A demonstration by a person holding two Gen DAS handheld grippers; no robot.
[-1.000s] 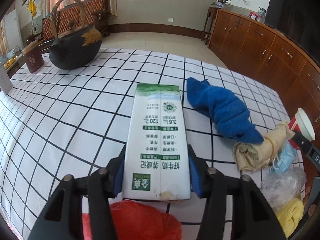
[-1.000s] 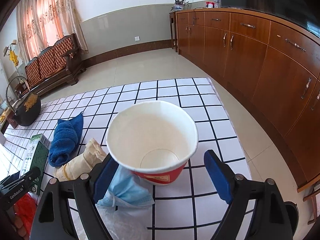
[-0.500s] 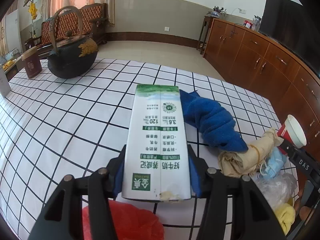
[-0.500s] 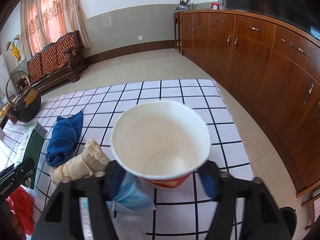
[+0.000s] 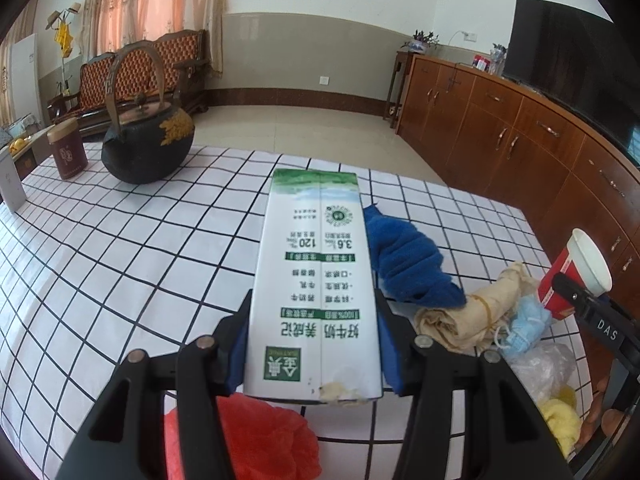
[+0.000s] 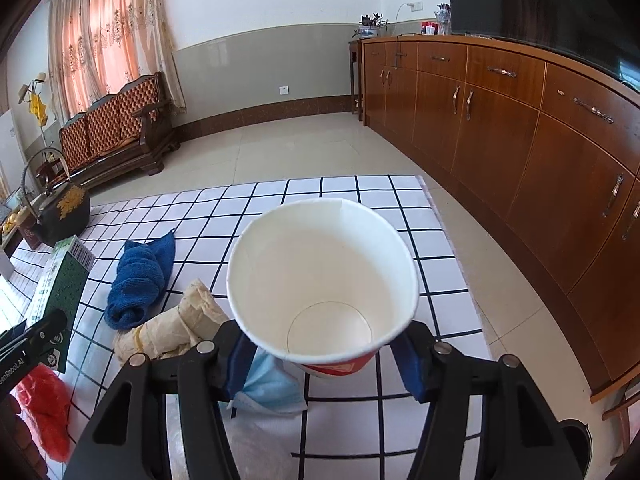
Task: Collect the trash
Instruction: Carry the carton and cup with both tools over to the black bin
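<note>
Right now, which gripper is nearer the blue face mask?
Right. The right gripper, shut on the paper cup, hangs directly over the blue face mask; the left gripper, holding the milk carton, is off to its left.

Left gripper point(image 5: 312, 354), right gripper point(image 6: 326, 362): black frames, silver screws, blue-padded fingers point(image 5: 236, 350), white lettering.

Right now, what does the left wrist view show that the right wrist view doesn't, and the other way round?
Only the left wrist view shows the milk carton's printed face clamped in the left gripper, a yellow cloth and the white box. Only the right wrist view shows inside the empty paper cup held by the right gripper, and a dark bin on the floor. Both show the blue towel, beige bundle, face mask, red bag and kettle.
</note>
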